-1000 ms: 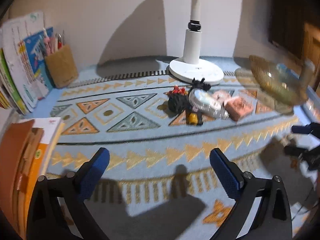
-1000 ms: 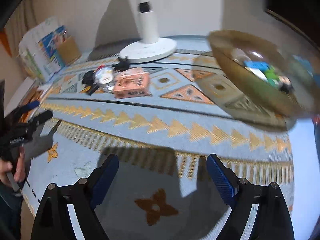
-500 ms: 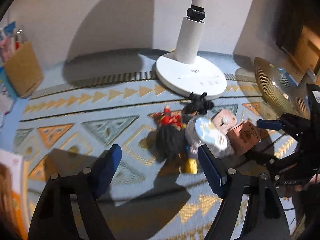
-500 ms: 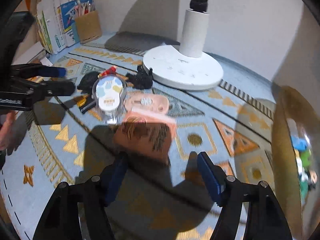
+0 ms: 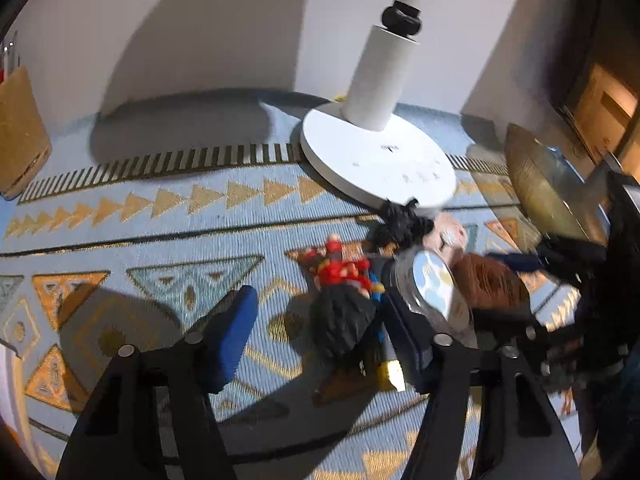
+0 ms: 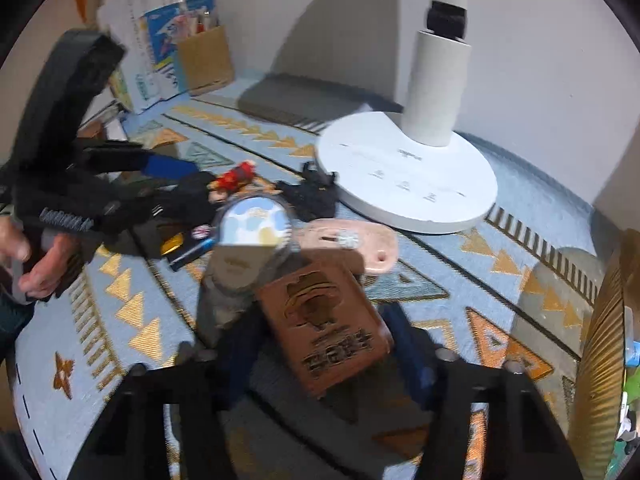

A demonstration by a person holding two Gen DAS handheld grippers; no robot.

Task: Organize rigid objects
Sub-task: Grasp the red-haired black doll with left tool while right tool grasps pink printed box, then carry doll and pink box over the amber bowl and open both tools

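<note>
Now both grippers sit at the clutter, where 1 second ago they hung back over bare cloth. The brown box point(image 6: 326, 322) lies between the jaws of the right gripper point(image 6: 320, 344); those jaws have just been closing and bracket its sides, though blur hides whether the pads yet press. The left gripper point(image 5: 320, 328) straddles the black figure point(image 5: 340, 322) with the red toy point(image 5: 340, 270) just beyond; its jaws have also just been closing but stand clearly apart, the left pad well off the figure and the right pad close beside it.

Judgement: 2 pickups are being set up at once, nothing lifted yet.

Materials:
- Brown box: flat, hard-edged slab, dark printed face, probably card or wood.
- Round tin point(image 6: 256, 226): clear-walled, pale dotted lid, tipped on its side, touching the box.
- Pink piece point(image 6: 352, 246): smooth, rounded, flat, just behind the box.
- Black spiky toy point(image 6: 314, 192): matte, against the lamp base point(image 6: 408, 184).
- Lamp base: glossy white disc with an upright post.
- Ribbed amber bowl point(image 6: 600, 360): translucent, at far right, small coloured items inside, the likely destination.
- Worktop cloth point(image 5: 160, 216): woven, pale blue with gold triangles.
</note>
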